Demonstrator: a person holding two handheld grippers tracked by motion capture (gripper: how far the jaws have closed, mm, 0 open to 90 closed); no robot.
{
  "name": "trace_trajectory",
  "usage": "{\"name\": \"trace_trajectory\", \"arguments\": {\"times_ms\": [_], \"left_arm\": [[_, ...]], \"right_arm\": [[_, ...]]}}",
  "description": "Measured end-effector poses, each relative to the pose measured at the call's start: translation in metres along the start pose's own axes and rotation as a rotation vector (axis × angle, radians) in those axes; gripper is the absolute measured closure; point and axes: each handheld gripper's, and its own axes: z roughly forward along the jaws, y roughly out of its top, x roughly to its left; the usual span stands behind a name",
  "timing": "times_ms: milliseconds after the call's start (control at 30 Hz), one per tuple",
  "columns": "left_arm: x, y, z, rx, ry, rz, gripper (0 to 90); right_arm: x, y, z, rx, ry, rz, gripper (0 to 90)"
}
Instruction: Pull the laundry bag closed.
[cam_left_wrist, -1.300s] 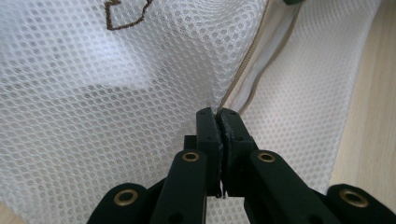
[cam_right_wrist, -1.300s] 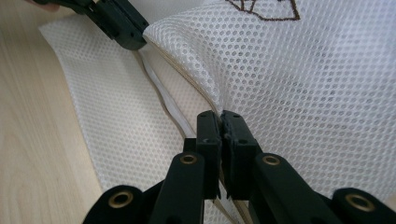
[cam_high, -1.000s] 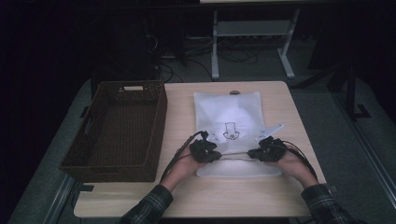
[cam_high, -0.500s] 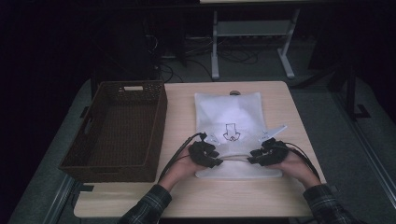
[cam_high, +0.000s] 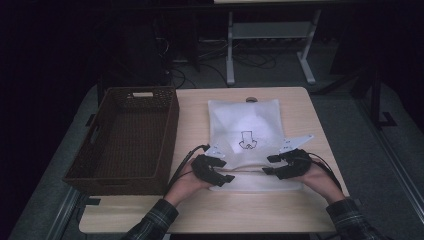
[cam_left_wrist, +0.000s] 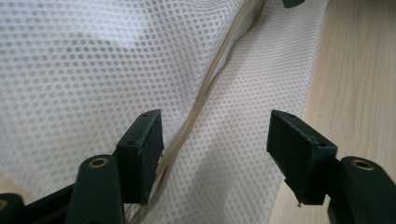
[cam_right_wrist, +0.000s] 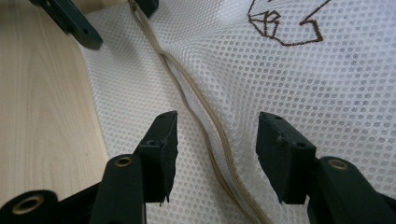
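A white mesh bag (cam_high: 245, 125) with a brown line drawing (cam_high: 247, 140) lies flat on the wooden table (cam_high: 295, 105). A tan zipper (cam_high: 249, 172) runs across its near end. My left gripper (cam_high: 227, 176) sits at the bag's near left and my right gripper (cam_high: 268, 165) at its near right, jaws facing each other. In the left gripper view the jaws of the left gripper (cam_left_wrist: 215, 140) stand open over the mesh (cam_left_wrist: 93, 60), the zipper (cam_left_wrist: 205, 93) close to the left jaw. In the right gripper view the right gripper (cam_right_wrist: 215, 140) is open astride the zipper (cam_right_wrist: 201, 107).
A dark brown woven basket (cam_high: 100, 165) stands empty on the table's left half, close to my left hand. Bare wood shows right of the bag and along the near edge (cam_high: 225, 215). The floor behind holds a metal frame (cam_high: 270, 40) and cables.
Both grippers have slid a little toward the near edge of the bag and now sit over the zipper line. The bag and basket have not moved.
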Motion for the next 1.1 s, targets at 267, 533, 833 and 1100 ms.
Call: {"name": "trace_trajectory", "arguments": {"times_ms": [267,533,833,1100], "left_arm": [[-0.007,-0.012,-0.018,-0.03,0.029,-0.037,27.2],[-0.018,-0.033,-0.029,-0.02,0.095,-0.054,20.7],[-0.031,-0.048,-0.04,-0.021,0.119,-0.08,19.6],[-0.04,-0.064,-0.048,-0.022,0.131,-0.119,19.6]], "right_arm": [[0.006,0.01,0.002,0.018,0.024,-0.026,48.3],[0.013,0.027,0.006,0.037,0.056,-0.02,46.8],[0.022,0.045,0.016,0.048,0.092,-0.063,50.6],[0.025,0.059,0.034,0.068,0.121,-0.074,54.2]]}}
